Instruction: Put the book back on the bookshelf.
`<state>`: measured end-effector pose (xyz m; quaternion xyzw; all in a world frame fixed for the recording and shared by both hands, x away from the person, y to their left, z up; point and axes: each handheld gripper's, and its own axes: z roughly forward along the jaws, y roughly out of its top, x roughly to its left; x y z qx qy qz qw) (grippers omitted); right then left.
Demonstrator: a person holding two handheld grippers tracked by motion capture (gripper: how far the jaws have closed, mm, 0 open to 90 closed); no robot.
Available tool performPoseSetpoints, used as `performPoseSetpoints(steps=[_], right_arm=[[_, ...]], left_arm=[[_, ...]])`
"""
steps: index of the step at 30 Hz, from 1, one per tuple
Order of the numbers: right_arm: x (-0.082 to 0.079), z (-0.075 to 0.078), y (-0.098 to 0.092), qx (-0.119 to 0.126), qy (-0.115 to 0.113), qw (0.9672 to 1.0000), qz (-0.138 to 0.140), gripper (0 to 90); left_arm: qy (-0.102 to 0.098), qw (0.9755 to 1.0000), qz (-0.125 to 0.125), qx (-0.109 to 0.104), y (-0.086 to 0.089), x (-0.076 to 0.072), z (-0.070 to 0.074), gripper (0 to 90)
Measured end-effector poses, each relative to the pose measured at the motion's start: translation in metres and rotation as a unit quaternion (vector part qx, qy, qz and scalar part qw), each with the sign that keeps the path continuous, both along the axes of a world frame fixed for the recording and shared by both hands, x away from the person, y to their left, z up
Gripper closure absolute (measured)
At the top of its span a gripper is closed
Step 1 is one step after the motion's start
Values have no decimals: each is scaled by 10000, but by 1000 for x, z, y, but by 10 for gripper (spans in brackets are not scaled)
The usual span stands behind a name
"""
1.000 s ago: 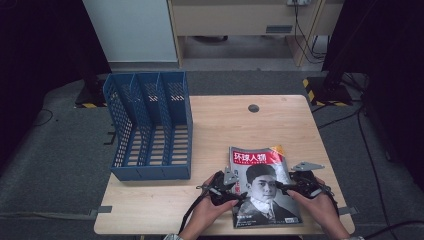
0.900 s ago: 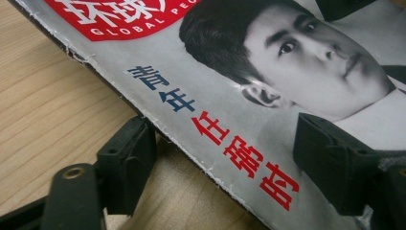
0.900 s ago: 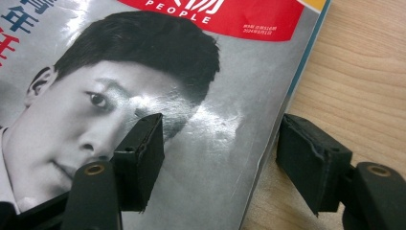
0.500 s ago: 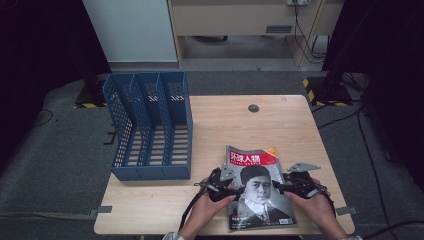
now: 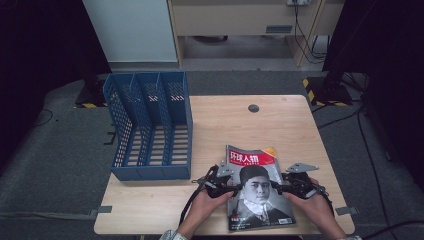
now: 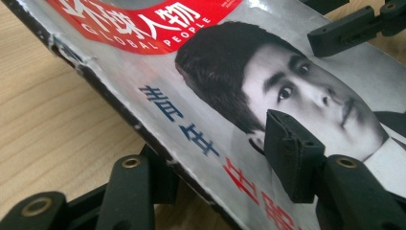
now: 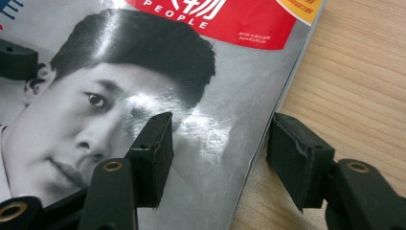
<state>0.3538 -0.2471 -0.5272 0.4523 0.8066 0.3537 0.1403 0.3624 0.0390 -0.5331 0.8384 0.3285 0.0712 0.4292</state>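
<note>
A magazine (image 5: 257, 192) with a red title band and a portrait cover lies near the table's front edge. My left gripper (image 5: 227, 189) is at its left edge. In the left gripper view, the left gripper (image 6: 215, 153) straddles the raised spine edge of the magazine (image 6: 201, 96), one jaw beneath and one over the cover. Its jaws have just been closing, with a gap still left. My right gripper (image 5: 285, 189) is at the right edge. There the right gripper (image 7: 222, 129) has one jaw over the magazine (image 7: 215, 96) and one beside it on the wood. Its jaws have just opened slightly.
A blue three-slot file rack (image 5: 150, 125) stands at the table's left, its open side facing up. The wooden table (image 5: 240, 125) has a small black cable hole (image 5: 253, 108) at the back. Dark floor and cables surround the table.
Both grippers have drawn in against the magazine's two side edges and the left jaws have narrowed. The magazine's left edge now sits raised between the left jaws.
</note>
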Motion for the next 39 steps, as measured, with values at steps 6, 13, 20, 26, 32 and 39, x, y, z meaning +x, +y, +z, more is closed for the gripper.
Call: performPoseSetpoints(steps=[6, 13, 20, 26, 32, 39], right_arm=[[0, -1, 1, 14, -26, 10000, 20, 400], [0, -2, 1, 51, -51, 10000, 6, 399], [0, -2, 1, 88, -77, 9999, -2, 399], [0, -2, 1, 109, -61, 9999, -5, 398], [0, -2, 0, 126, -56, 9999, 25, 394], [0, -3, -1, 153, -72, 9998, 59, 395]], left_arm=[[-110, 9999, -64, 3, -1, 6, 6, 557], [-102, 9999, -55, -70, 0, 13, 8, 596], [-85, 9998, 46, -181, 1, 20, 10, 618], [-50, 9999, 6, -155, -1, 25, 13, 563], [85, 9996, -25, -265, -2, 35, 17, 513], [263, 9992, -166, -265, -7, 43, 20, 434]])
